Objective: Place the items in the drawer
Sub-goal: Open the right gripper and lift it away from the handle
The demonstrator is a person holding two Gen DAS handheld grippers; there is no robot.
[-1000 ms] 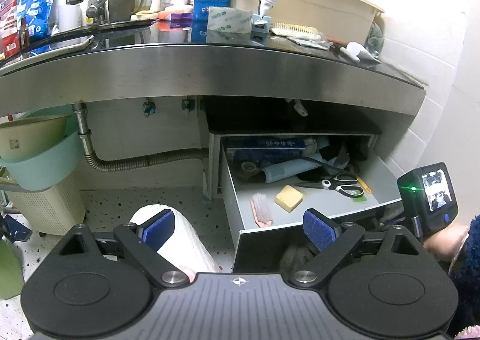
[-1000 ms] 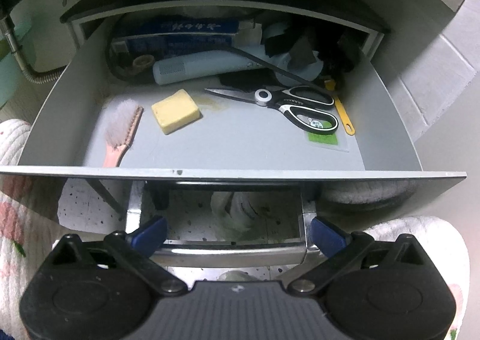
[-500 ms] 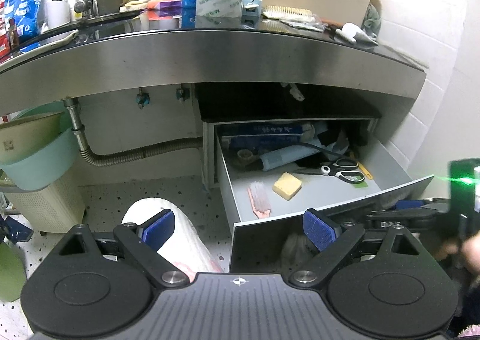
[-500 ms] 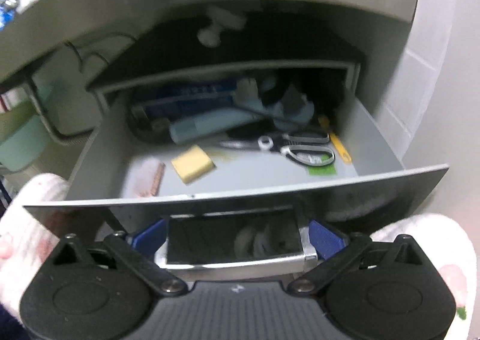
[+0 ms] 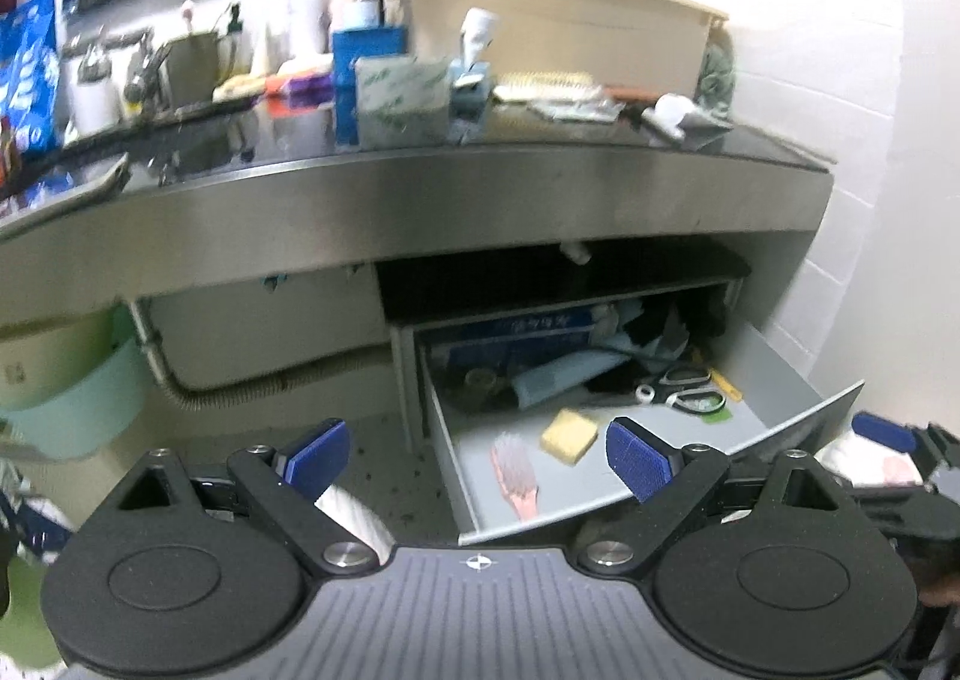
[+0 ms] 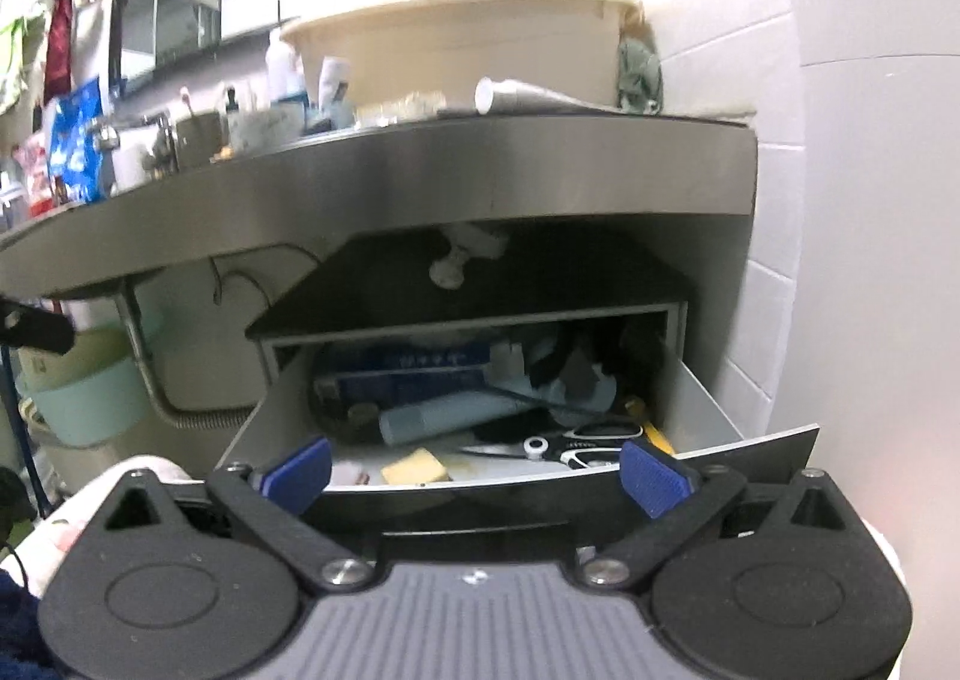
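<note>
1. Blue-padded left gripper [image 5: 477,461] stands with jaws spread wide, holding nothing, in front of the open grey metal drawer [image 5: 798,374].
2. Blue-padded right gripper [image 6: 474,476] is likewise spread and empty, just before the drawer front.
3. Inside the drawer lie a yellow rectangular sponge [image 5: 569,428], a pink brush [image 5: 516,473] and black-handled scissors [image 5: 684,389].
4. Above it, a steel-edged countertop [image 5: 480,194] carries bottles and boxes.

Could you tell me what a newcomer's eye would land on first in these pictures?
Probably the open drawer under the steel counter, holding a yellow sponge, a pink brush and scissors. Then the big beige tub on the cluttered countertop. Both grippers are open and empty.
</note>
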